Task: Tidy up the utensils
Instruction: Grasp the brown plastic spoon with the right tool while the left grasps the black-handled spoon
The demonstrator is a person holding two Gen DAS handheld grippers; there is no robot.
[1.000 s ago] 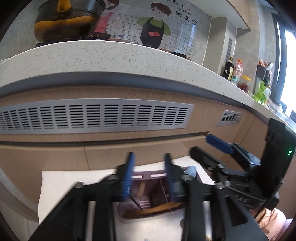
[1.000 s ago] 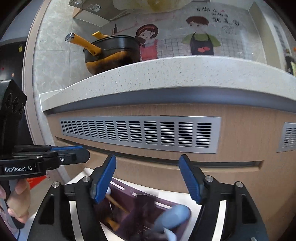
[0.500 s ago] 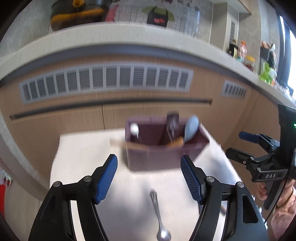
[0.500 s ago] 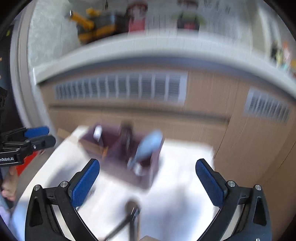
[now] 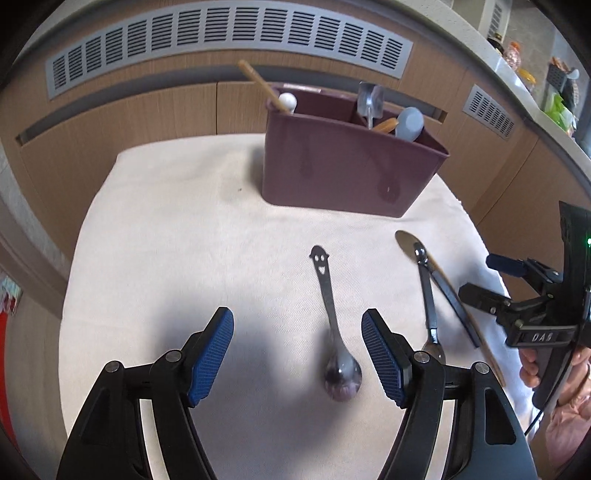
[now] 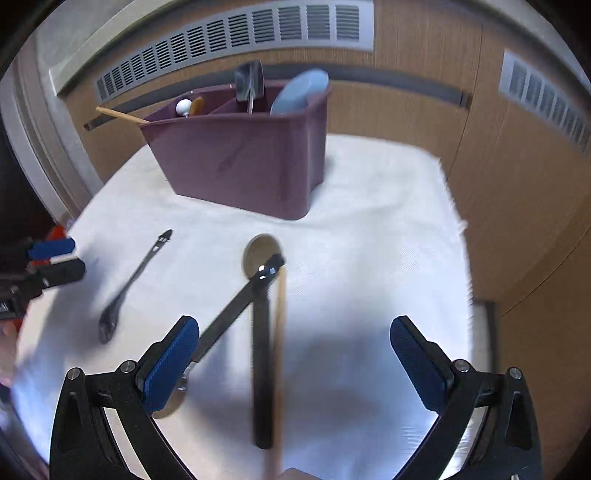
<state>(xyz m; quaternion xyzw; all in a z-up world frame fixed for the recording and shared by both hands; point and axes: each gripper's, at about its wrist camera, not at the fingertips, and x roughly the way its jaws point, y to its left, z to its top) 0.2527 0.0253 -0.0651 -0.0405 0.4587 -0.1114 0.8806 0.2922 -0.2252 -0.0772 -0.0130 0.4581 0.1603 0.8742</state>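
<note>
A maroon utensil caddy [image 5: 351, 173] stands at the far side of a white cloth [image 5: 184, 240], with several utensils in it. It also shows in the right wrist view [image 6: 251, 166]. A steel spoon with a smiley handle [image 5: 330, 314] lies between the open fingers of my left gripper [image 5: 297, 354]. A black-handled fork [image 5: 428, 302] and a wooden spoon with a black utensil [image 5: 447, 291] lie to its right. My right gripper [image 6: 291, 360] is open over those utensils [image 6: 264, 332]. The smiley spoon [image 6: 129, 288] lies to its left.
Wooden cabinet fronts with grey vent grilles [image 5: 221, 33] rise behind the cloth. The cloth's right edge [image 6: 458, 229] drops off beside a cabinet. My right gripper shows at the right of the left wrist view [image 5: 517, 291].
Both grippers have pulled back from the caddy and tilted down toward the cloth. Both are open wider. The loose utensils have come into view.
</note>
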